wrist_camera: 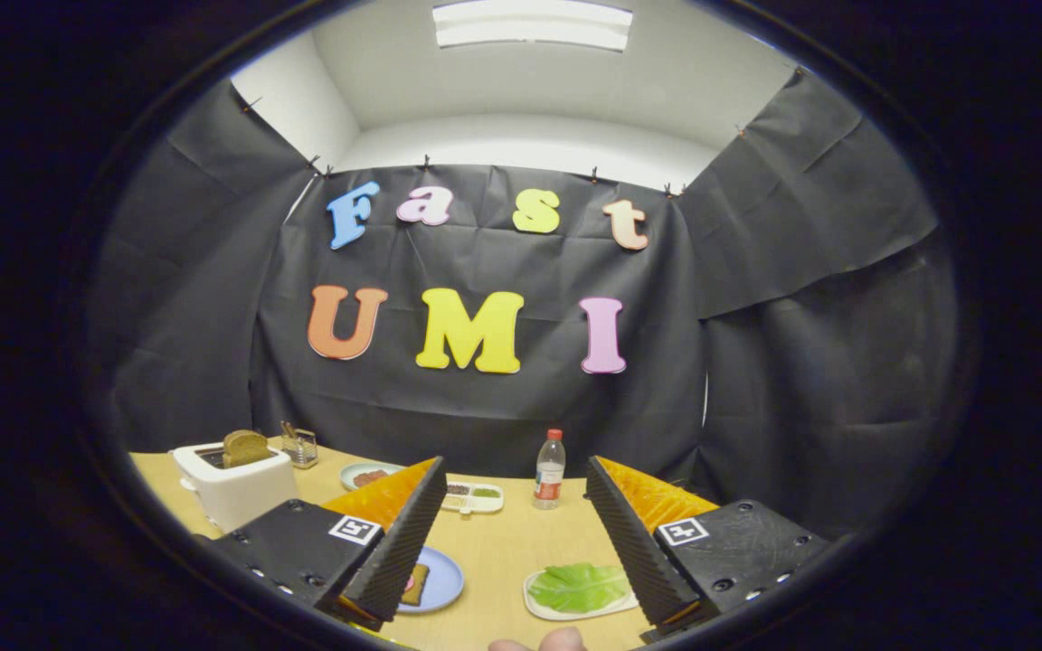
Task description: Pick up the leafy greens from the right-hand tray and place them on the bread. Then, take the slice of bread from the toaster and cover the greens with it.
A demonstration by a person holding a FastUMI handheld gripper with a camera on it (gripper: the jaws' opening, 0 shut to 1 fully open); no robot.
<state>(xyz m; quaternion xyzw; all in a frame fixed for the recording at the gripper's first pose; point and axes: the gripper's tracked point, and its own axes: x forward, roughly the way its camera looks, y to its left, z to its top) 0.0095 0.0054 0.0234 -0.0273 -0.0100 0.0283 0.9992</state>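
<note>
While the gripper (514,533) hangs above the table with fingers spread and empty, nothing looks done; the leafy greens (579,587) lie on their tray (539,608); bread (414,583) waits bare on the blue plate (445,581); the toaster (233,486) holds its slice (245,447).

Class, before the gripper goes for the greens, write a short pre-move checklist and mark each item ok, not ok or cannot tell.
1. Gripper fingers open, nothing between them: ok.
2. Greens lying on their tray, uncovered: ok.
3. Fingers down at the greens: not ok, they are above the table.
4. Bread on the blue plate ready to receive greens: cannot tell, a finger hides most of it.
5. Slice standing in the toaster: ok.
</note>
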